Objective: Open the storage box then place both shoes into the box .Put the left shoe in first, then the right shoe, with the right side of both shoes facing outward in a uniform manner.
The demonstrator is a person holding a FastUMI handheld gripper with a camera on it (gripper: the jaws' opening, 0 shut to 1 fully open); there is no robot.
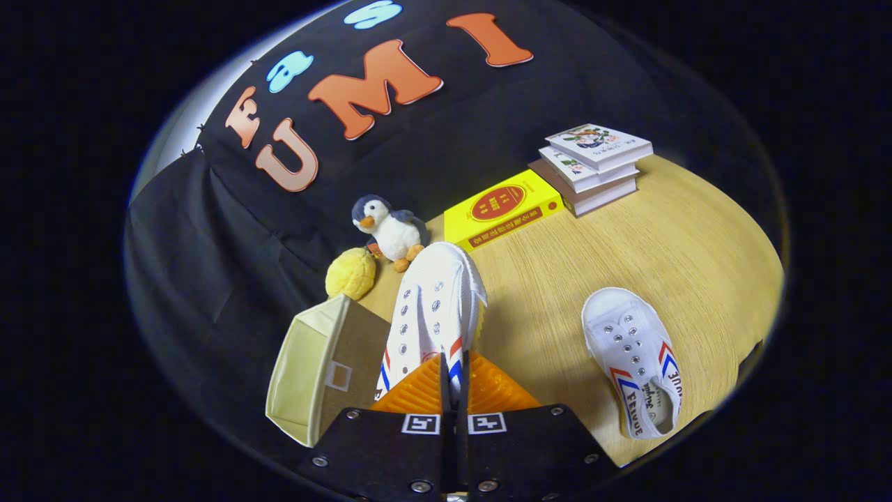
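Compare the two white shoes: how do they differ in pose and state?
The held shoe is clamped in the gripper, raised, toe pointing away; the other shoe lies flat on the table, untouched, opening showing. Both are white with red-blue stripes.

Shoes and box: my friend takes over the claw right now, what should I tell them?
Claw: shut on a white shoe, lifted, toe pointing ahead beyond the fingers.
Box: beige, just beside the held shoe, near the yellow plush and toy penguin. It looks open, but I cannot see inside.
Other shoe: lying on the table on the other side of the claw, apart from the box.
Done: one shoe picked up.
Left: put the held shoe in the box, then the other one, both facing the same way.
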